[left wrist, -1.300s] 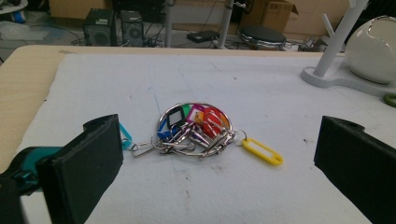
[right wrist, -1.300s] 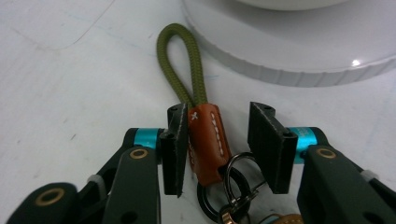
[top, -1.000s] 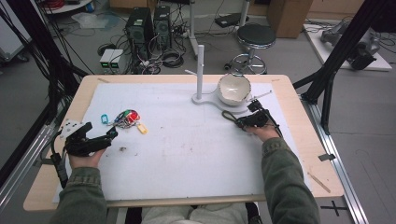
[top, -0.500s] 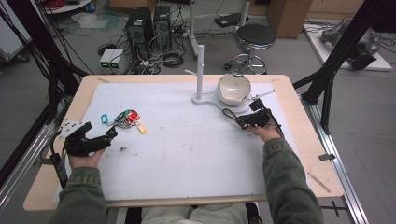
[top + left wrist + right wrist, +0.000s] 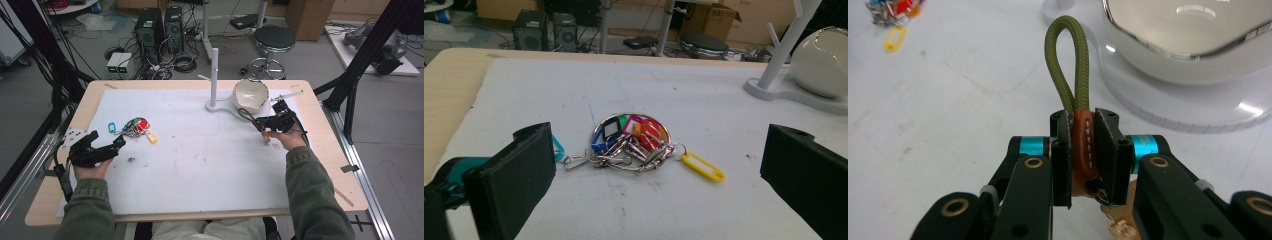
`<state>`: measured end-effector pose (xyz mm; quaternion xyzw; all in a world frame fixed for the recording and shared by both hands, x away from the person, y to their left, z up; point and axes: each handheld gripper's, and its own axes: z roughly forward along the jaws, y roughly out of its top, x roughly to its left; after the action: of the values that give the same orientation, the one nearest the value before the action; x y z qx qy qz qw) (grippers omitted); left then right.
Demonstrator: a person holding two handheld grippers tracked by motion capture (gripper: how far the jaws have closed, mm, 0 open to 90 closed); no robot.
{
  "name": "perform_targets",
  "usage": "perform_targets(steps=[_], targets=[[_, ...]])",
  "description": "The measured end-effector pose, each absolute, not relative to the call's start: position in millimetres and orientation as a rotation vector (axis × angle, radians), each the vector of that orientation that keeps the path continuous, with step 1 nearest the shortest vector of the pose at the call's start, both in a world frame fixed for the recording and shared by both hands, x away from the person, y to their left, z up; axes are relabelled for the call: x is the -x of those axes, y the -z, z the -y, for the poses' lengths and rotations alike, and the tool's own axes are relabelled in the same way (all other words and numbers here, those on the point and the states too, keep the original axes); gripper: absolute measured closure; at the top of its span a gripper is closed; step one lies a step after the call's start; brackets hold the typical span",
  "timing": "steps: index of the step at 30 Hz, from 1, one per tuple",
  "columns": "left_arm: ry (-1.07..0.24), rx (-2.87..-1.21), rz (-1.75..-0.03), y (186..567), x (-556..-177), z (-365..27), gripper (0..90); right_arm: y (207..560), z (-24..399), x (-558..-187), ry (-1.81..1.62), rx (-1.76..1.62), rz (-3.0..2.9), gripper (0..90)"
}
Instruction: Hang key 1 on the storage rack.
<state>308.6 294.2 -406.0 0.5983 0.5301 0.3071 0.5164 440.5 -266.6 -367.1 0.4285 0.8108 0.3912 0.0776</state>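
Note:
My right gripper is shut on a brown leather key fob, whose olive cord loop sticks out past the pads. A brass piece hangs below the fob. From above, the right gripper hovers just off the mat in front of the white bowl, with the cord loop pointing at the stand. My left gripper rests open at the left, its jaws wide apart on either side of a key bunch with coloured tags lying on the mat. A yellow tag trails from the bunch.
A white stand with an upright pegged post holds the bowl at the back of the white mat. A blue tag lies left of the key bunch. Behind the wooden table are a stool, computers and cables.
My right gripper has lifted a little off the mat with the fob in it. The left gripper and the key bunch have stayed put.

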Motion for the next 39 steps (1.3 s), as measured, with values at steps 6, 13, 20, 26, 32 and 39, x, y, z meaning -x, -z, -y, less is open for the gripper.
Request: perform_targets(steps=[6, 13, 20, 26, 32, 39], targets=[[-0.726, -1.422, -1.272, 406, -310, -294, 1.7, 344, 262, -438, -1.187, -1.249, -2.411, 77.8], [-0.719, -1.414, -1.273, 406, -311, -295, 1.7, 320, 257, -437, -1.205, -1.216, -2.393, 77.6], [-0.717, -1.413, -1.274, 407, -311, -295, 1.7, 302, 250, -437, -1.224, -1.198, -2.385, 77.6], [-0.715, -1.405, -1.276, 407, -311, -295, 1.7, 288, 240, -440, -1.237, -1.167, -2.39, 77.6], [-0.709, -1.403, -1.275, 407, -312, -295, 1.7, 276, 228, -443, -1.248, -1.13, -2.394, 77.6], [-0.705, -1.406, -1.275, 407, -312, -296, 1.7, 261, 213, -448, -1.265, -1.116, -2.4, 77.6]])
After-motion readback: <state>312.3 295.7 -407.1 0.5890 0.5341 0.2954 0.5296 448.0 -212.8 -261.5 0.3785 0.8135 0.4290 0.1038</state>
